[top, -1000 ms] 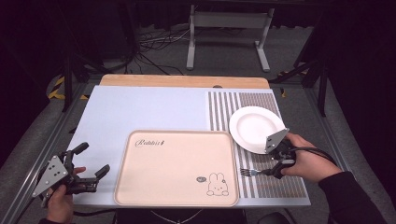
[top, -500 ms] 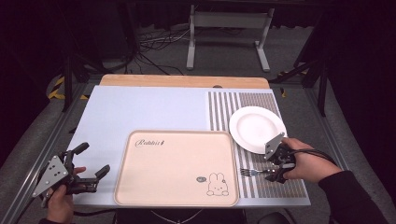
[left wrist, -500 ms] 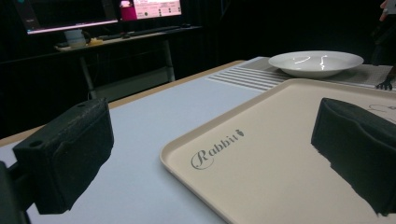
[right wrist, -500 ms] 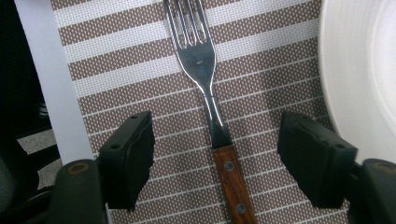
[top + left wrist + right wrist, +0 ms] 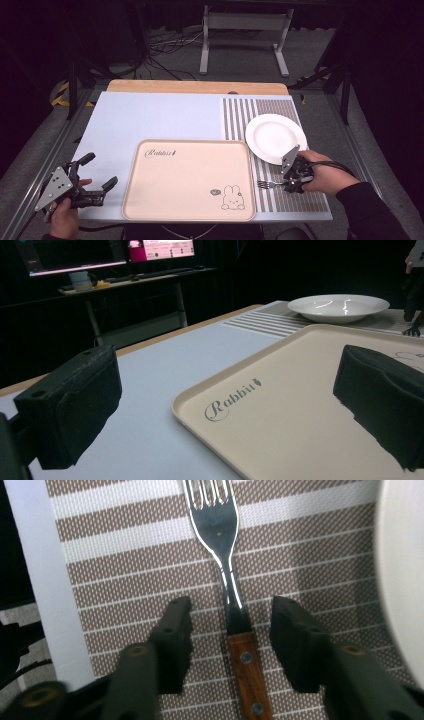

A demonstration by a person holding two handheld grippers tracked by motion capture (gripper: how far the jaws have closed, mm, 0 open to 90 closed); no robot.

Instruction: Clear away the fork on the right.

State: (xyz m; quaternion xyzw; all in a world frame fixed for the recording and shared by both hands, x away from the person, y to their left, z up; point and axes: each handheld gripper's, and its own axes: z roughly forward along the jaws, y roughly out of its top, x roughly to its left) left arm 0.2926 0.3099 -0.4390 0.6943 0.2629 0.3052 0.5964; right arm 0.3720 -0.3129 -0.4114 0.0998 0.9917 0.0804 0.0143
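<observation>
On the striped brown placemat [image 5: 300, 195], just beside the white round plate [image 5: 276, 138], lies a wooden-handled steel fork [image 5: 227, 570]. Right gripper [image 5: 232, 625] jaws, just closing, straddle its neck without touching; centring before squeezing seems wise. Left gripper [image 5: 95, 187] jaws hang released.

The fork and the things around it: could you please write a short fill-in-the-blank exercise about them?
1. The fork has a handle made of ____.
2. The fork lies on the ____ placemat.
3. The beige tray shows a drawing of a ____.
4. The right gripper has the fork between its jaws, which have just been ____ and do not yet touch it.

Missing words: wood; striped; rabbit; closing
</observation>
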